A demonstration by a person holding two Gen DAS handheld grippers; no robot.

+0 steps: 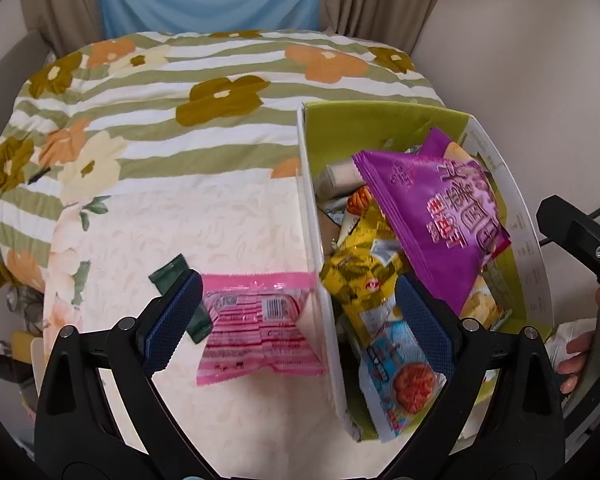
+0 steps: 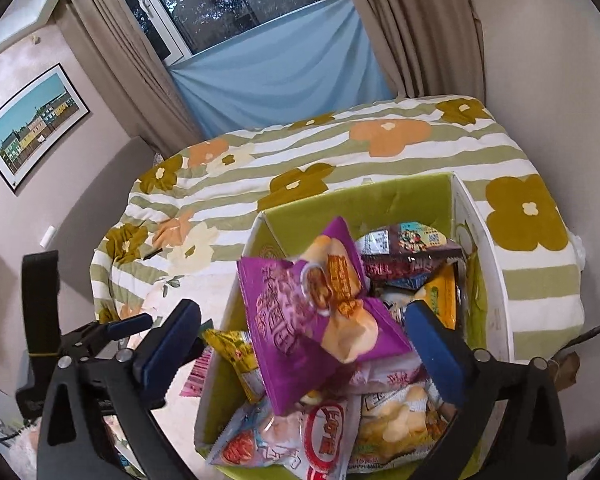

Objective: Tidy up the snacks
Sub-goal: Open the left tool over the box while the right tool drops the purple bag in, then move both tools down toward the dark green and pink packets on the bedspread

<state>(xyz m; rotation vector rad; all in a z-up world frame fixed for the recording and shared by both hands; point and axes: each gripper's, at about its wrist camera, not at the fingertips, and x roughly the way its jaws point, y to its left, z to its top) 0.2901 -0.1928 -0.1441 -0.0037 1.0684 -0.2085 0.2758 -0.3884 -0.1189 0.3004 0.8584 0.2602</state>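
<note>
- Right wrist view shows the right claw [image 2: 300, 344] spread wide above the green box [image 2: 380, 196], its pads clear of the purple chip bag [image 2: 300, 320] that lies tilted on top of the heap of snacks; nothing is gripped, so that bag looks delivered.
- Left wrist view shows the left claw [image 1: 300, 320] released too, straddling the white side wall of the box [image 1: 320, 280], one pad over the bed, the other over the yellow packet [image 1: 360, 280] inside.
- On the bed [image 1: 220, 220], just beside that wall on its outer side, lies the pink striped packet [image 1: 260, 320]; a dark green packet [image 1: 180, 280] peeks out behind the left pad, nearer the bed's left edge.
- Step in hand, as I judge it: fetch the pink packet with the left claw.
- Doing it well: shift away from the box wall first (otherwise a pad lands on cardboard), centre both pads over the packet, come down and pinch the crimped end rather than the puffed middle.
- Lift it clear of the wall before swinging over the box, and drop it toward a lower spot, since the purple bag sits high and may slide.
- Keep the right claw raised and back, out of the way.
</note>
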